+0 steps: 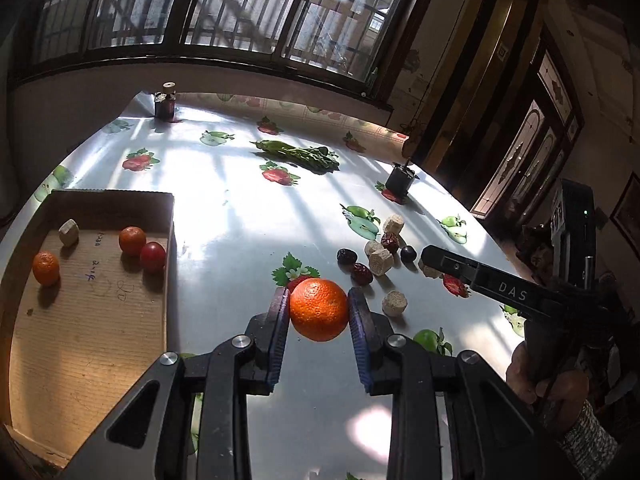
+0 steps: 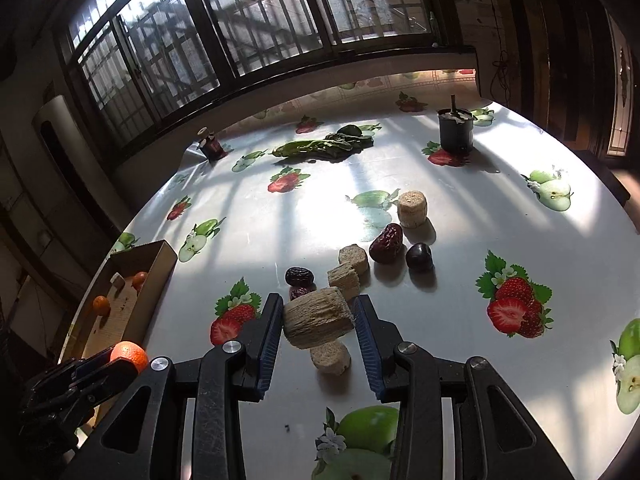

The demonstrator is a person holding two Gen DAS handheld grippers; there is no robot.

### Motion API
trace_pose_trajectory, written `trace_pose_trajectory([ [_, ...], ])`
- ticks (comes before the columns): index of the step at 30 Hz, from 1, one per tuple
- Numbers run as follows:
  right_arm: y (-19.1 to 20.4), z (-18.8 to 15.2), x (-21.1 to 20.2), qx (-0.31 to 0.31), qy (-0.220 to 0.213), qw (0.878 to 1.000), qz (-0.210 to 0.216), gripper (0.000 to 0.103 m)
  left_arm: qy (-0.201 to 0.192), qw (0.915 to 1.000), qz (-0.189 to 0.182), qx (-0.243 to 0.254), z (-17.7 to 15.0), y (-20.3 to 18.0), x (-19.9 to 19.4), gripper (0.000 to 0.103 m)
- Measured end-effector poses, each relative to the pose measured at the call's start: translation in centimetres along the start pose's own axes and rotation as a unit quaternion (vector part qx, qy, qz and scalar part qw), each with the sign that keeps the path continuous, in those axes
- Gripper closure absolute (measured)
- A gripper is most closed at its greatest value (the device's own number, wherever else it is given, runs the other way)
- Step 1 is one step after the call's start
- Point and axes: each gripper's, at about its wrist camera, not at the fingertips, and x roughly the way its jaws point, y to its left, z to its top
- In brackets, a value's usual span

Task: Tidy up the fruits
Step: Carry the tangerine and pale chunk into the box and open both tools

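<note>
My left gripper (image 1: 319, 300) is shut on an orange (image 1: 319, 309) and holds it above the table, right of the cardboard box (image 1: 100, 320). The box holds two small oranges (image 1: 46, 267), a red fruit (image 1: 153, 257) and a beige chunk (image 1: 69, 232). My right gripper (image 2: 318, 310) is shut on a beige fibrous chunk (image 2: 318, 322), lifted over another chunk (image 2: 330, 357). Red dates (image 2: 386, 243), a dark round fruit (image 2: 419, 256) and more beige chunks (image 2: 412, 209) lie on the table ahead. The left gripper with the orange (image 2: 129, 354) shows at lower left in the right wrist view.
The table has a glossy fruit-print cloth (image 2: 460, 208). Green leafy vegetables (image 2: 324, 145) lie at the back. A dark cup (image 2: 455, 129) stands at the back right and a small jar (image 2: 210, 145) at the back left. The box (image 2: 132, 304) sits at the table's left edge.
</note>
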Motion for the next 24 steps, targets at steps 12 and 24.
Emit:
trace_pose_trajectory([
  [12, 17.1, 0.0, 4.1, -0.114, 0.046, 0.986, 0.115, 0.063, 0.029, 0.9818, 0.163, -0.093, 3.1, 17.6, -2.6, 0.074],
  [24, 26.3, -4.2, 13.8, -0.242, 0.109, 0.961, 0.076, 0.063, 0.111, 0.9683, 0.157, -0.159, 0.4, 22.5, 2.0, 0.074],
])
